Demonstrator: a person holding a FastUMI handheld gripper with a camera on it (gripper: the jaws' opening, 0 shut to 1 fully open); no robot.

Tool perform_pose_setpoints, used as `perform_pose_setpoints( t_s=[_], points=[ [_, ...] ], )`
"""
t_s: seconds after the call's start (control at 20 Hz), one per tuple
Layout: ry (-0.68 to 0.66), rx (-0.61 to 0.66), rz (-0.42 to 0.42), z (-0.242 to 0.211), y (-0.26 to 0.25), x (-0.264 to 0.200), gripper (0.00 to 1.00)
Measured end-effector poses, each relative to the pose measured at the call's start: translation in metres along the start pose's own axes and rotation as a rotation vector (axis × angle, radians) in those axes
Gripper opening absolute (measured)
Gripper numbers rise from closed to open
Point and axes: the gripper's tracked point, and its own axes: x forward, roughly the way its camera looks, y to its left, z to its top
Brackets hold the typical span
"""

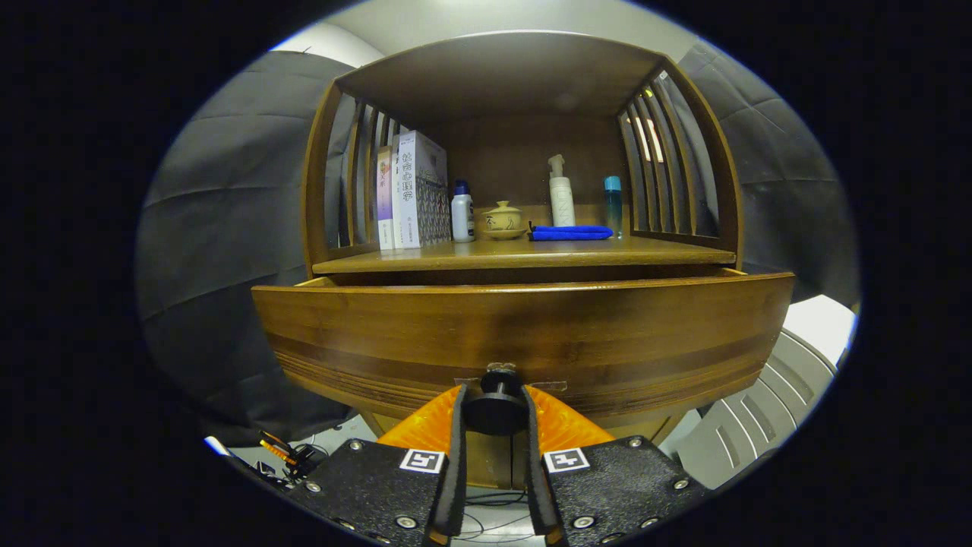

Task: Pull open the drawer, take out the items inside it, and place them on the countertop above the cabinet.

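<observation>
1. The gripper has its two fingers closed on the round dark knob at the centre of the drawer front, one finger pressing on each side, the jaws open no wider than the knob itself.

2. The drawer stands partly pulled out from the wooden cabinet, its front near the camera and just below the countertop. Whatever lies inside is hidden behind the front panel.

3. The drawer looks stiff and solid, of heavy-looking wood, so it should slide rather than flex. The knob is small, hard and probably smooth, and is the only sensible place to hold; a pull that is not straight could let it slip from the pads.

4. The gripper points level and square at the drawer front, fingers side by side, held low beneath the countertop.

5. On the far side of the countertop stand books at the left, a small white bottle, a lidded ceramic pot, a folded blue cloth, a pump bottle and a teal-capped bottle at the right, leaving bare wood nearer the front edge.
</observation>
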Motion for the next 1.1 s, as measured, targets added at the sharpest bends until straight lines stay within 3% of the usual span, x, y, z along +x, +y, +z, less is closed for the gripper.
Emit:
perform_pose_setpoints(
  t_s=[0.65, 0.9, 1.0, 1.1],
  points=[
    [0.035, -0.021, 0.052, -0.025, 0.018, -0.078, 0.34],
    [0.043, -0.024, 0.076, -0.028, 0.024, -0.085, 0.34],
    [0.061, -0.014, 0.103, -0.026, 0.026, -0.088, 0.42],
    [0.026, -0.037, 0.135, -0.008, 0.026, -0.094, 0.57]
  ],
)
